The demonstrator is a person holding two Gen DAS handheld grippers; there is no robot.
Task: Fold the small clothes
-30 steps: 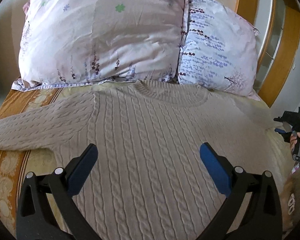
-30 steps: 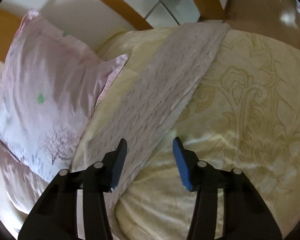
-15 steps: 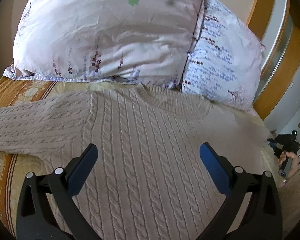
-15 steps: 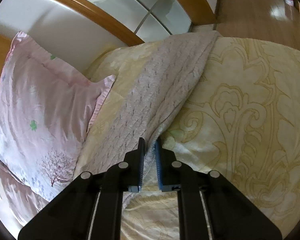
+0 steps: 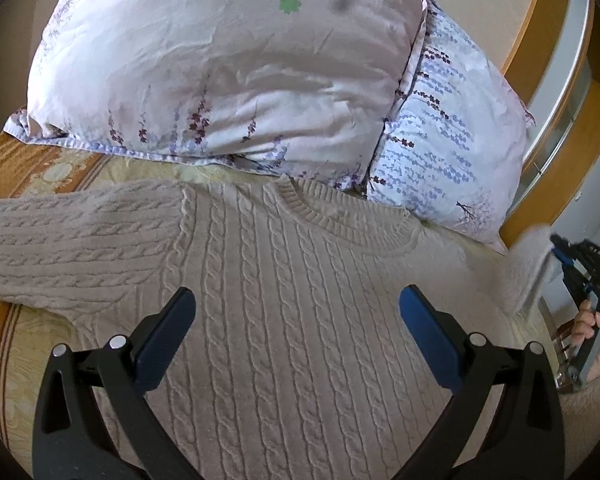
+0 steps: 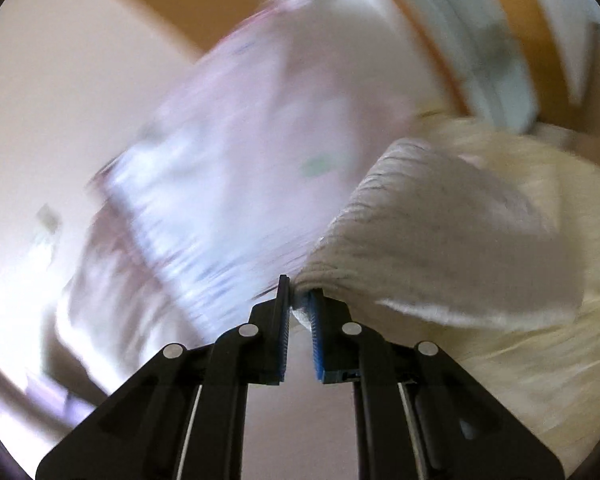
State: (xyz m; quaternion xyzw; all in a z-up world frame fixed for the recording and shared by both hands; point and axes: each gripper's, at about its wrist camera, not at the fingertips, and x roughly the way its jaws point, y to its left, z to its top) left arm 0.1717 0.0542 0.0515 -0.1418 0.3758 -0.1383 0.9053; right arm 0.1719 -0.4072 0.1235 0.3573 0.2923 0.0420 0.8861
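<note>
A beige cable-knit sweater (image 5: 284,320) lies flat on the bed, neck toward the pillows, one sleeve (image 5: 60,248) stretched out to the left. My left gripper (image 5: 296,312) is open and empty, hovering over the sweater's chest. My right gripper (image 6: 300,292) is shut on the sweater's other sleeve (image 6: 440,240) and holds it lifted off the bed; it also shows at the right edge of the left wrist view (image 5: 560,256), with the raised sleeve (image 5: 520,268). The right wrist view is blurred by motion.
Two floral pillows (image 5: 228,64) (image 5: 448,148) lean at the head of the bed, right behind the sweater's neck. A yellow patterned bedspread (image 5: 24,360) lies under the sweater. A wooden headboard frame (image 5: 540,36) stands at the back right.
My right gripper shut on the right sleeve and lifted it up and toward the sweater's body. My left gripper drifted a little nearer the pillows, still open.
</note>
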